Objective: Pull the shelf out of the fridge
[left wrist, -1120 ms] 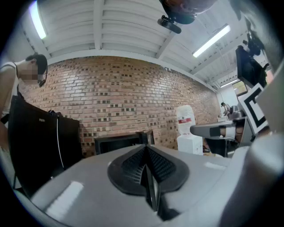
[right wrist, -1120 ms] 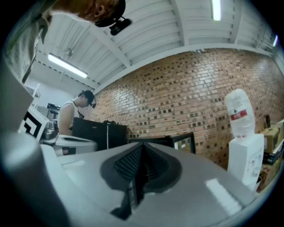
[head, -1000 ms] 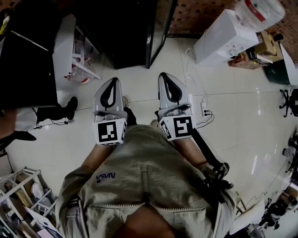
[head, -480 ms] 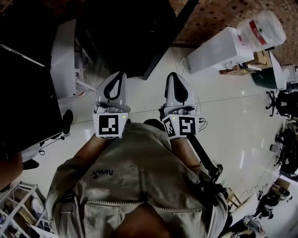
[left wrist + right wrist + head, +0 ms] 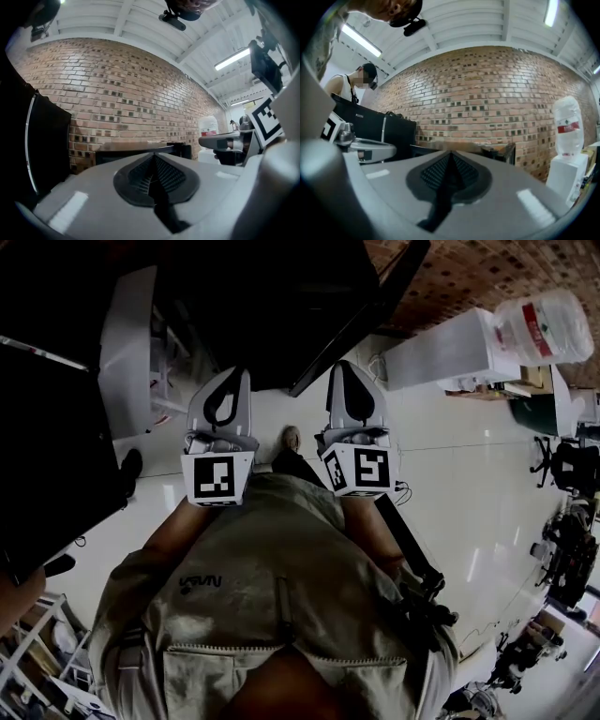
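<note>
A low black fridge (image 5: pixel 272 306) stands ahead on the white floor, its door (image 5: pixel 375 296) swung open to the right. Its inside is dark, and no shelf can be made out. The left gripper (image 5: pixel 234 379) and the right gripper (image 5: pixel 345 369) are held side by side at chest height, pointing at the fridge and short of it. Both are shut with nothing between the jaws. Past the shut left gripper (image 5: pixel 153 157), the fridge (image 5: pixel 136 152) sits low against the brick wall. Beyond the shut right gripper (image 5: pixel 451 154), the fridge's open door (image 5: pixel 508 152) shows.
A white water dispenser (image 5: pixel 469 343) with a bottle on top stands right of the fridge. A tall black cabinet (image 5: pixel 375 126) and a white rack (image 5: pixel 127 334) are on the left, with another person (image 5: pixel 351 89) there. Office chairs (image 5: pixel 567 465) sit at the far right.
Both grippers have moved forward toward the fridge, which now looms larger in the head view. The left gripper view has swung right, off the person at the left. Both stay shut.
</note>
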Demonstrator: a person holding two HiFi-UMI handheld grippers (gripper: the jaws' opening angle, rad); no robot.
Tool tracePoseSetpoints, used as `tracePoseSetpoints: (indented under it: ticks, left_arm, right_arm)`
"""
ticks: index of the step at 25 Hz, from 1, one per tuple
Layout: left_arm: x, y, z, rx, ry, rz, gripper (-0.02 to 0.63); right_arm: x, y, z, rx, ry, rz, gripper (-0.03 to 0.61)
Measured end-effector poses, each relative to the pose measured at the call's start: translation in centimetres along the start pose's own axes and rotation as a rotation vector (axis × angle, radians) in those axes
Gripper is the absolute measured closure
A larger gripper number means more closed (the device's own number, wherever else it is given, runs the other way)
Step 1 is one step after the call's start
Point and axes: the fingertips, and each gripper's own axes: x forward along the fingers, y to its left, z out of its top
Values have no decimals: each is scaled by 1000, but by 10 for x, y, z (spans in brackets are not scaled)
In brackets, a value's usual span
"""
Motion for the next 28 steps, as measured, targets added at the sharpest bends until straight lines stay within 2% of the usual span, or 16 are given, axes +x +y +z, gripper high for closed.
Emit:
tracePoseSetpoints:
  ticks: [2, 5, 9, 13, 15, 19, 25, 28]
  left_arm:
    - [14, 5, -1, 60, 1, 16, 607]
    - [35, 8, -2, 71, 8, 54, 607]
    - [62, 10, -18, 14, 43, 102, 607]
    - [88, 14, -54, -71, 144, 116, 606]
    - [102, 23, -82, -193, 197, 122, 566]
    - [119, 49, -135, -547, 251, 131, 514]
    - [145, 86, -174, -923, 178, 129, 486]
    - [163, 96, -193, -1068, 128, 115, 480]
  right_arm:
    - [18, -8, -4, 2, -4, 26, 578]
    - [43, -20, -14, 1, 4, 59, 578]
    - [70, -34, -34, 8, 30, 114, 578]
    - [97, -42, -65, 24, 77, 147, 578]
    - [111, -43, -83, 32, 118, 149, 578]
    - [124, -37, -112, 57, 194, 147, 577]
    - [137, -25, -119, 60, 236, 131, 577]
    - [135, -23, -114, 37, 247, 130, 577]
